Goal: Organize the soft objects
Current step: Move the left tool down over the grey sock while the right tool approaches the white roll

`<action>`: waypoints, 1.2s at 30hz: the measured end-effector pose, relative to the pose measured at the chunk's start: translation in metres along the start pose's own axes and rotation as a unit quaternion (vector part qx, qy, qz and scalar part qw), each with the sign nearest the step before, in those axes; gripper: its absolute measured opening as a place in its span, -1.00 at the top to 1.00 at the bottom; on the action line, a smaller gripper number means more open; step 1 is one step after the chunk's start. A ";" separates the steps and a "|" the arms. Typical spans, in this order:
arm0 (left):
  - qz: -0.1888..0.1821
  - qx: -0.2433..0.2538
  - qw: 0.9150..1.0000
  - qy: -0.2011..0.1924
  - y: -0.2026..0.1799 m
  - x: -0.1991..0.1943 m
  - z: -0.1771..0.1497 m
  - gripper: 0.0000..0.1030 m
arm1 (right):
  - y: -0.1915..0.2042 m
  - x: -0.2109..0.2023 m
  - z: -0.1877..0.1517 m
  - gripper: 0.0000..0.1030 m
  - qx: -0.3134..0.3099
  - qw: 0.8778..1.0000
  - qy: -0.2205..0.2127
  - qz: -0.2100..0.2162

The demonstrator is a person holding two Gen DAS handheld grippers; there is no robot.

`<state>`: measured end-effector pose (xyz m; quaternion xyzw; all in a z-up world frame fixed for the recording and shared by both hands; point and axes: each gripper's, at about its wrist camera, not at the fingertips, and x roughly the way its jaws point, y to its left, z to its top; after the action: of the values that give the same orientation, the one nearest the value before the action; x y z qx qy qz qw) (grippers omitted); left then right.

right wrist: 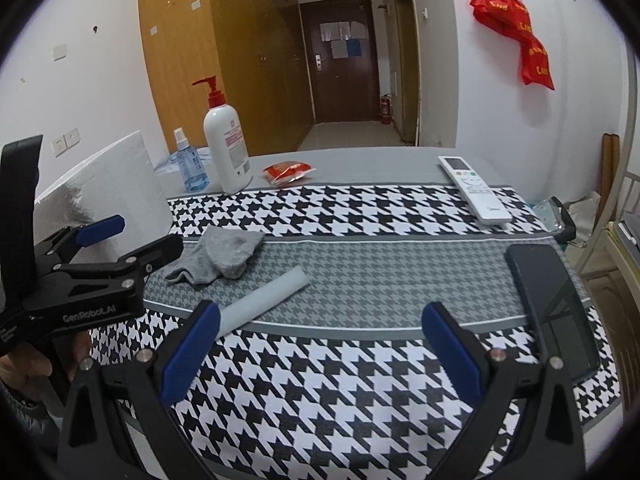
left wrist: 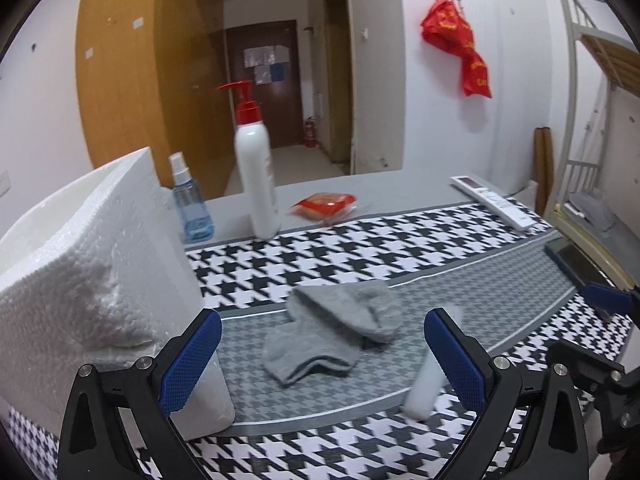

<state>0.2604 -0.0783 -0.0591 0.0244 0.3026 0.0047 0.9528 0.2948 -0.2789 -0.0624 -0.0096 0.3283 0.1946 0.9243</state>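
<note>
Both our grippers hover with fingers spread wide and nothing between them: our left gripper [left wrist: 322, 354] faces the grey socks [left wrist: 334, 336], our right gripper [right wrist: 320, 350] sits over bare houndstooth cloth [right wrist: 340, 392]. Largest beside us is the white foam box [left wrist: 92, 280] at the left edge, then the pump bottle [right wrist: 226, 140], the remote [right wrist: 474, 190], the dark phone [right wrist: 556, 308], the socks heaped on the grey band, and a pale foam tube [right wrist: 264, 298] just beside them.

Crumpled grey socks [left wrist: 332, 336] on mat
</note>
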 end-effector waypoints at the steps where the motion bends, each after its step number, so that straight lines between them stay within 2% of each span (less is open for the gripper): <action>1: 0.004 -0.001 1.000 0.003 0.002 0.002 0.000 -0.98 | 0.001 0.001 0.000 -0.98 -0.001 1.000 0.000 0.001; 5: 0.019 -0.008 1.000 0.008 0.010 0.008 0.001 -0.98 | 0.003 0.006 0.001 -0.98 -0.005 1.000 0.005 0.006; 10: 0.018 0.003 1.000 0.011 0.004 0.013 0.000 -0.97 | 0.005 0.012 0.003 -0.98 -0.009 1.000 0.009 0.010; 14: 0.009 0.005 1.000 0.029 0.003 0.023 0.000 -0.81 | 0.005 0.015 0.004 -0.98 -0.010 1.000 0.013 0.012; 19: 0.008 0.005 0.999 0.043 0.003 0.034 -0.001 -0.78 | 0.005 0.020 0.004 -0.98 -0.011 1.000 0.018 0.014; 25: -0.003 -0.010 0.997 0.075 0.009 0.051 -0.003 -0.66 | 0.007 0.028 0.004 -0.98 -0.016 0.999 0.027 0.020; 29: -0.007 -0.016 0.996 0.092 0.012 0.059 -0.005 -0.47 | 0.010 0.034 0.005 -0.98 -0.019 0.999 0.033 0.023; 36: -0.016 -0.021 0.994 0.105 0.014 0.067 -0.005 -0.27 | 0.021 0.045 0.003 -0.98 -0.025 0.998 0.050 0.033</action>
<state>0.3120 -0.0627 -0.1013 -0.0010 0.4012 -0.0019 0.9160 0.3208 -0.2427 -0.0849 -0.0314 0.3691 0.2326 0.8993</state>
